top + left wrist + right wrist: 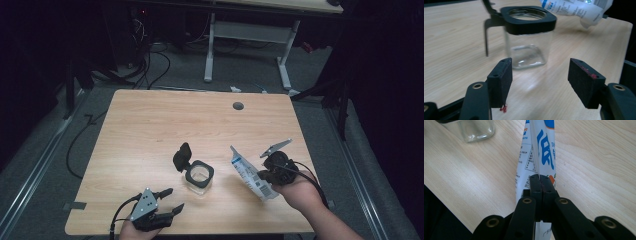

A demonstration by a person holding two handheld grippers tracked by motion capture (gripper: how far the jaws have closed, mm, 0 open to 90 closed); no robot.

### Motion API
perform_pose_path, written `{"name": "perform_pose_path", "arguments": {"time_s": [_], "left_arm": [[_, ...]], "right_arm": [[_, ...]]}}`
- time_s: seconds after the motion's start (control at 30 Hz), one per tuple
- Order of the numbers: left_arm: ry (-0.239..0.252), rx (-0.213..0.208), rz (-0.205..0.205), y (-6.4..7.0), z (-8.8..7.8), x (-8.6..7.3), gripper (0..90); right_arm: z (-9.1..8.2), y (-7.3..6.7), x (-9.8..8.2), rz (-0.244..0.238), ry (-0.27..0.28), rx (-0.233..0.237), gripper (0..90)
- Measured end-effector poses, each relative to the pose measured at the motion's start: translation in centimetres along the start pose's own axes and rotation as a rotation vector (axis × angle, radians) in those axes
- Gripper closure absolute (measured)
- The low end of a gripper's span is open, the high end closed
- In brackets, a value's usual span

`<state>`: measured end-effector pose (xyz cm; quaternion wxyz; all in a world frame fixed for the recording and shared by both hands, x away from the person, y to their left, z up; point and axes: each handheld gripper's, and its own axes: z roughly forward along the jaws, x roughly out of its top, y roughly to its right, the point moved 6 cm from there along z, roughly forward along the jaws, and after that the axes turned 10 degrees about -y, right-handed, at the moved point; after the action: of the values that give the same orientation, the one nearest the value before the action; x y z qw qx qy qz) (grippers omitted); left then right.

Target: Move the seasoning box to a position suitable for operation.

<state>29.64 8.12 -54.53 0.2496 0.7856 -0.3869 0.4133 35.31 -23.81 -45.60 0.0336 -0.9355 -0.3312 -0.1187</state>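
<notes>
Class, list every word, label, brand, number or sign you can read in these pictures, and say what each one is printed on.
Pouch: large blue characters run down its front, cut off by the fold and not readable as words.
Pouch, back panel: small print in a framed box, too small to read.
Pouch in the high view: dark printed blocks, blurred.
Glass jar: no text.
Table: no text.
</notes>
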Motion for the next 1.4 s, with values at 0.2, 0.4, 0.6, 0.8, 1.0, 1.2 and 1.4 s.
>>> {"name": "perform_pose_path", "arguments": {"time_s": [0.2, 0.4, 0.6, 0.8, 1.0, 1.2, 1.4], "left_arm": [[0.006, -0.062, -0.008, 1.7, 1.0, 0.5, 34.8], [0.031, -0.106, 0.004, 3.7, 2.1, 1.7, 29.5], [0.026, -0.147, 0.045, 5.7, 3.6, 2.6, 25.6], [0.020, -0.179, 0.055, 6.8, 5.4, 3.5, 24.5], [0.011, -0.168, 0.073, 7.2, 6.8, 4.2, 24.5], [0.024, -0.148, 0.086, 7.3, 7.6, 4.7, 24.6], [0.022, -0.141, 0.102, 7.6, 8.2, 5.0, 24.7]], "right_arm": [[-0.1, 0.0, -0.1, -0.001, -0.007, -0.001, 90.0], [-0.4, -0.1, 0.0, -0.009, 0.000, -0.004, 90.0], [-1.0, -0.5, 0.2, -0.020, 0.008, 0.003, 90.0], [-1.8, -1.2, 0.6, -0.032, 0.014, 0.003, 90.0], [-2.3, -1.9, 1.0, -0.038, 0.027, 0.019, 90.0], [-2.4, -2.7, 1.6, -0.061, 0.036, 0.026, 90.0], [-2.7, -3.4, 2.2, -0.077, 0.044, 0.034, 90.0]]}}
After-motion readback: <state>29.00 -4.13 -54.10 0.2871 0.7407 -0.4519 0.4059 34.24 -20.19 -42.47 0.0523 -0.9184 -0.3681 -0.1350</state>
